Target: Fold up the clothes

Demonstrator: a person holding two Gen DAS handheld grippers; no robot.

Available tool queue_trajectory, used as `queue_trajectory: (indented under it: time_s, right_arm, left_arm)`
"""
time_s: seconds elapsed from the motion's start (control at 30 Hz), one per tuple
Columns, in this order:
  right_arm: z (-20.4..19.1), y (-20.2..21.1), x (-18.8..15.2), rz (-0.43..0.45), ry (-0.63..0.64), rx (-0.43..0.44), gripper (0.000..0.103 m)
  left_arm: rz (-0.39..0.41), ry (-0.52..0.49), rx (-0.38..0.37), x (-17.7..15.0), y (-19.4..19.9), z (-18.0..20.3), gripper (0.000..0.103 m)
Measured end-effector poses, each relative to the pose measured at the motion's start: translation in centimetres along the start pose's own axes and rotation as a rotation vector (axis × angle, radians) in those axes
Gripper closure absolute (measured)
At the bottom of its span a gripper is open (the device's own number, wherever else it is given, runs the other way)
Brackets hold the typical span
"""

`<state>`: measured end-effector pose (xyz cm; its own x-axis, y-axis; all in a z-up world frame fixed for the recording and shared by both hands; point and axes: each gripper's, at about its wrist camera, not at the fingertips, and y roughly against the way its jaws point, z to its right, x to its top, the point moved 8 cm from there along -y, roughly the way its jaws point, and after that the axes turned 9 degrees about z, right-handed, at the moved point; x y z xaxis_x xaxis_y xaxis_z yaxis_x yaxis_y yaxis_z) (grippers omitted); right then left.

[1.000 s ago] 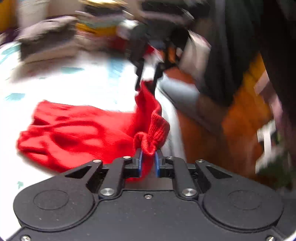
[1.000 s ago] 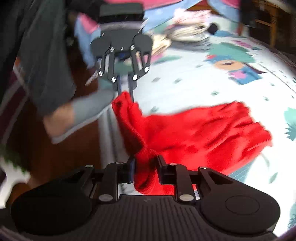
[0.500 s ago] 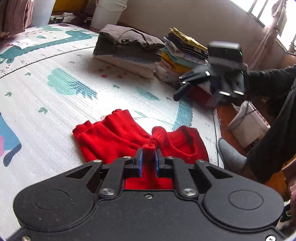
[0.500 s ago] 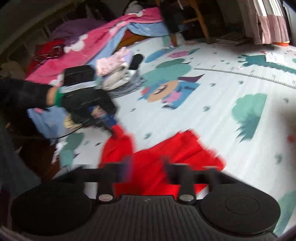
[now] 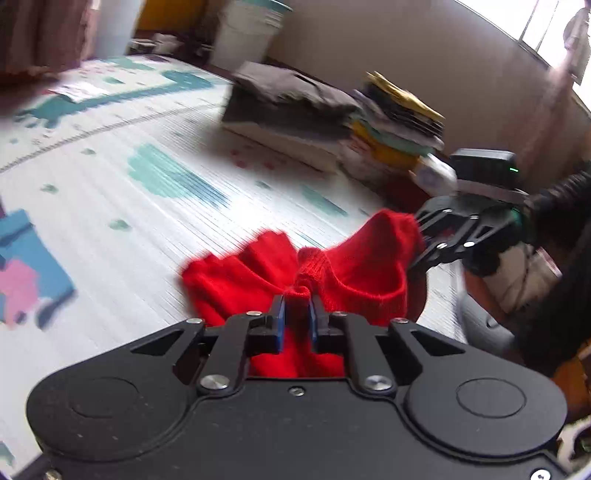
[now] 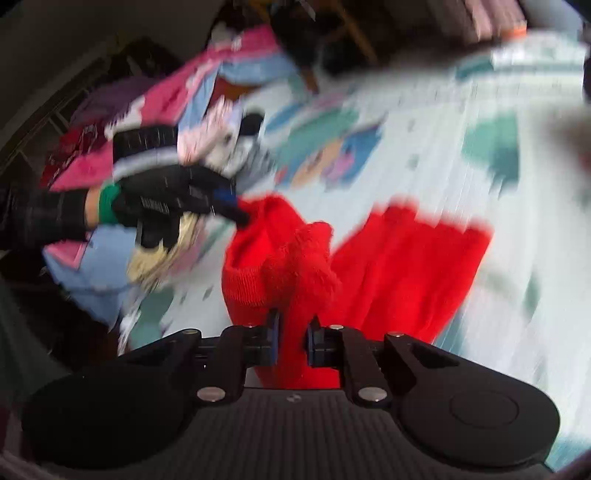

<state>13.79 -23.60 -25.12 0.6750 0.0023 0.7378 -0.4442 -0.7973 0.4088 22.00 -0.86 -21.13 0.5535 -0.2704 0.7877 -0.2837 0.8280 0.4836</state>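
Note:
A red knit garment (image 5: 258,273) lies bunched on the play mat (image 5: 110,166), its near edge lifted. My left gripper (image 5: 296,314) is shut on a fold of that edge. In the left wrist view my right gripper (image 5: 421,236) bites the raised red corner at the right. In the right wrist view my right gripper (image 6: 293,332) has its jaws closing, with a thick fold of the red garment (image 6: 406,266) pressed between the pads. My left gripper (image 6: 240,216) shows there at the garment's left tip, held by a gloved hand (image 6: 155,199).
Two stacks of folded clothes (image 5: 295,99) (image 5: 399,122) stand at the mat's far edge, with a white bucket (image 5: 247,29) behind. A loose heap of pink and blue clothes (image 6: 166,96) lies beyond the left hand. A grey slipper (image 5: 487,325) rests off the mat's right edge.
The garment came down from hanging to lying on the mat. My right gripper opened wide half a second ago and has now shut on a new fold. The left grip stayed.

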Motion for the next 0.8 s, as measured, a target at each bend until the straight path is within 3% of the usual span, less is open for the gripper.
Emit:
queue_trajectory:
  time_s: [0.2,0.47,0.8]
  right_arm:
    - [4.1,-1.3,3.1,0.059,0.020,-0.110,0.088]
    - [10.0,-4.1,1.3,0.019,-0.097,-0.186,0.088]
    - [12.1,-4.7,0.2,0.016,-0.156,-0.252,0.085]
  left_arm:
    - [-0.006,0.018,0.092,1.8,-3.2,-3.3,0.093]
    - [-0.055,0.025,0.133,1.7,-6.4,-5.6,0.093]
    - [-0.131,0.005,0.202,0.1,-9.9,-7.3,0.091]
